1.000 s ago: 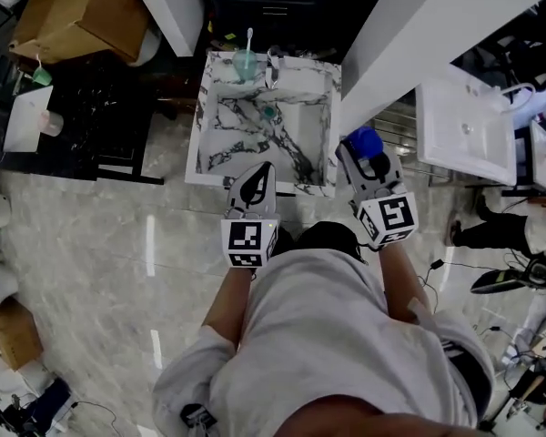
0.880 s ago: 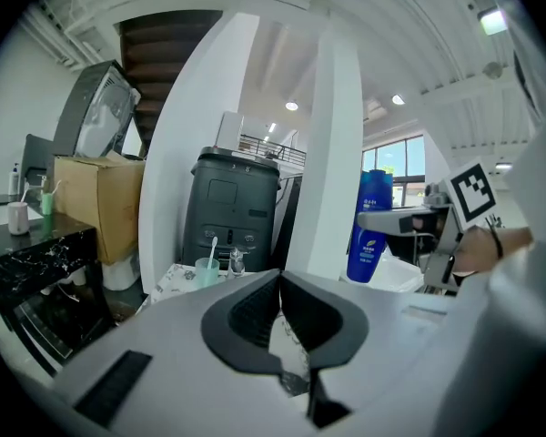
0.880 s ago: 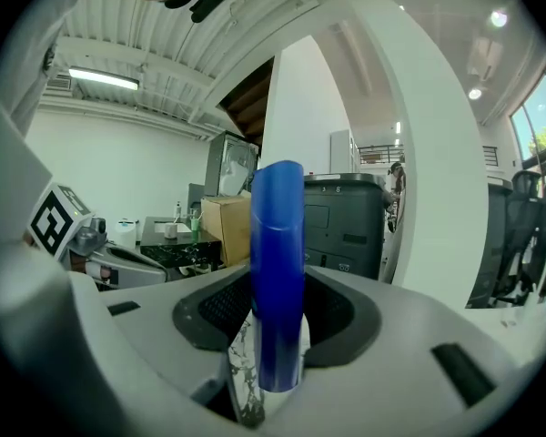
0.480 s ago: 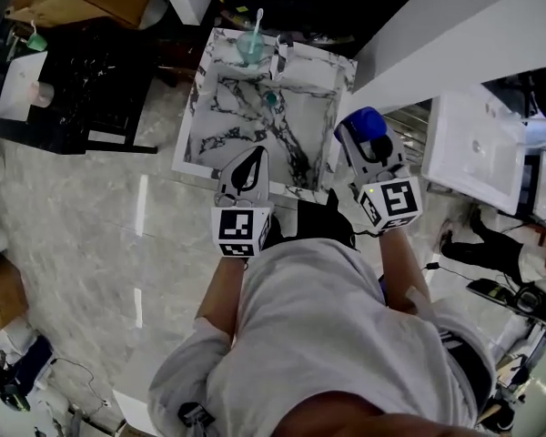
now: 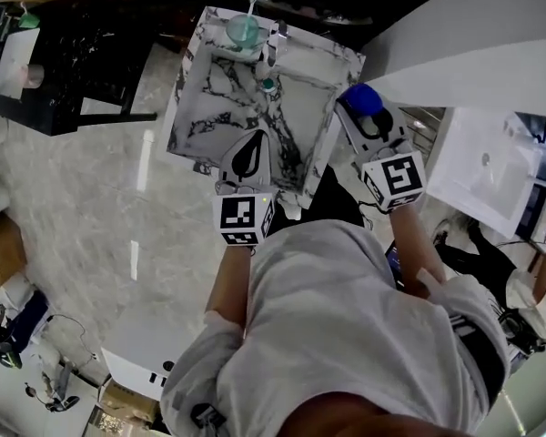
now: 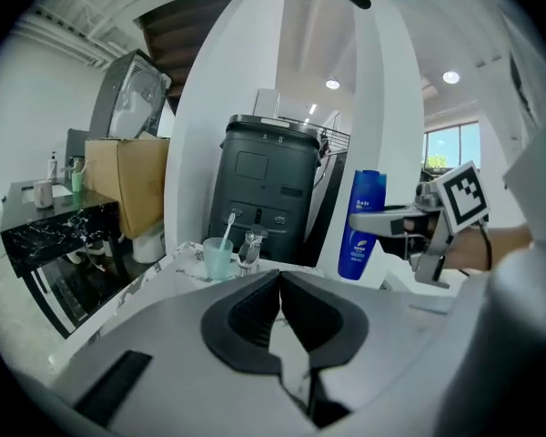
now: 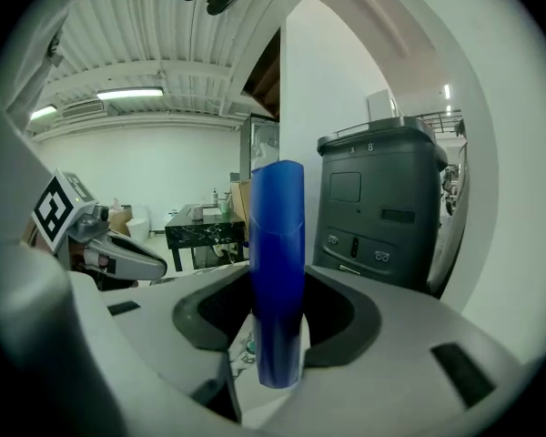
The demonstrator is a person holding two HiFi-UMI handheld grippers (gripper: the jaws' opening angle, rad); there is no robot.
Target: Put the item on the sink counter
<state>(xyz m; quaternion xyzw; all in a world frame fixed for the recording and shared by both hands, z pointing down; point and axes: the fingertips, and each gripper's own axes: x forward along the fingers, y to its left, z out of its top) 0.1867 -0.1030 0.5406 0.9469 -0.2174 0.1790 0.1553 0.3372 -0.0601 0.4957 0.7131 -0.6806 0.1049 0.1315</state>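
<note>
My right gripper (image 7: 278,340) is clamped on the blue bottle (image 7: 278,262), which stands upright between the pads. It hangs in the air just beside the right rim of the marbled sink counter (image 5: 200,121), not yet on it. My left gripper (image 6: 280,308) has its jaws together on nothing, above the basin's near edge. I judge this the carry step. Next I'd bring the bottle over a flat ledge — clear of the cup (image 5: 242,31) and tap (image 5: 275,45) — lower it upright, then release
</note>
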